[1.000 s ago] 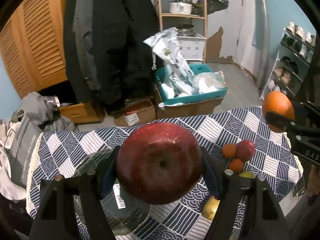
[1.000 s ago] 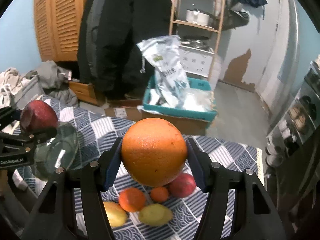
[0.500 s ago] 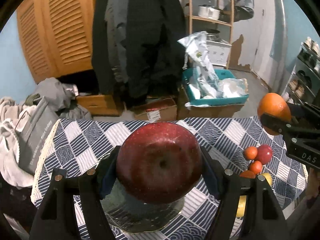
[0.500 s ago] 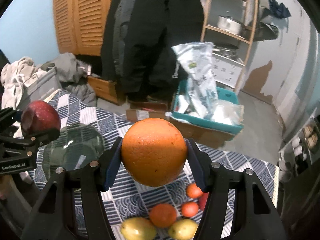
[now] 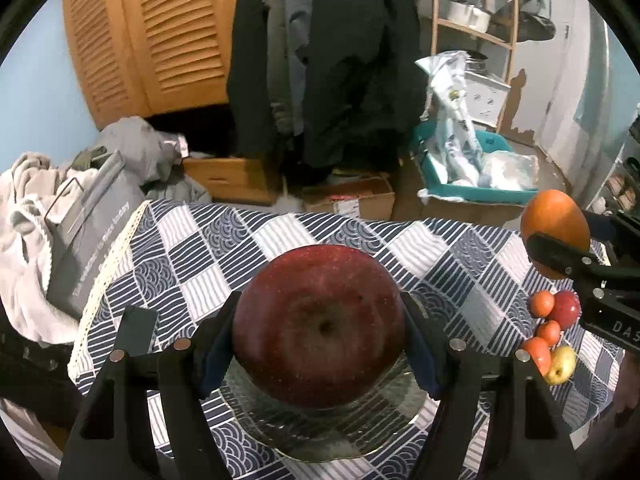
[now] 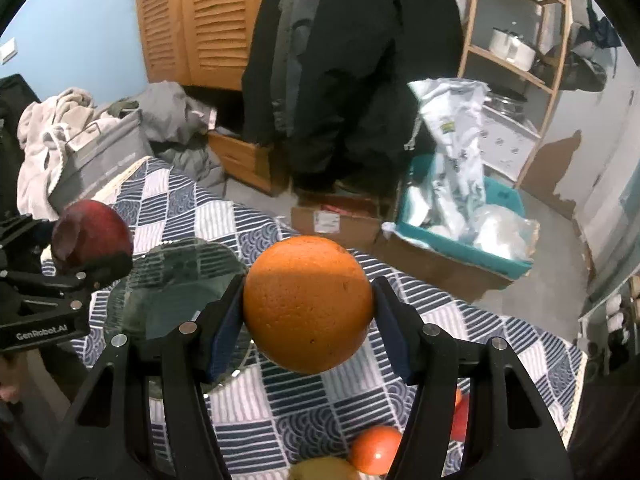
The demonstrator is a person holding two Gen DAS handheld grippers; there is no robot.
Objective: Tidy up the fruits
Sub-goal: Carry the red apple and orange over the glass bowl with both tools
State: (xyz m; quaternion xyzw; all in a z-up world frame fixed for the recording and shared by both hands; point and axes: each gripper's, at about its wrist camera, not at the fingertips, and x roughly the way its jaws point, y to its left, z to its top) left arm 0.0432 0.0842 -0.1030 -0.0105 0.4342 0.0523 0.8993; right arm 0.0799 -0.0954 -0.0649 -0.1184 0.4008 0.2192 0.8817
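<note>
Currently, step in hand: carry both fruits to the glass plate [image 5: 320,436] and set them down, judging by where the claws point.
Left claw [image 5: 320,336]: clamped on the red apple [image 5: 320,328], pads on both flanks, hanging directly above the plate.
Right claw [image 6: 308,308]: clamped on the orange [image 6: 308,304], above the tabletop [image 6: 280,400] just right of the plate's rim.
Plate: on the checked cloth at the tabletop's left part; appears empty, though the apple hides its middle.
Loose fruit [image 5: 552,328]: small cluster, well apart to the right; not in the path.
Advice, apple: lower until it touches glass, then release; a drop could chip the plate or set the apple rolling.
Advice, orange: bring it in beside the apple, not onto it; stagger the two placements so the claws do not collide.
Risk: round fruit may roll off a shallow plate; place off-edge.
</note>
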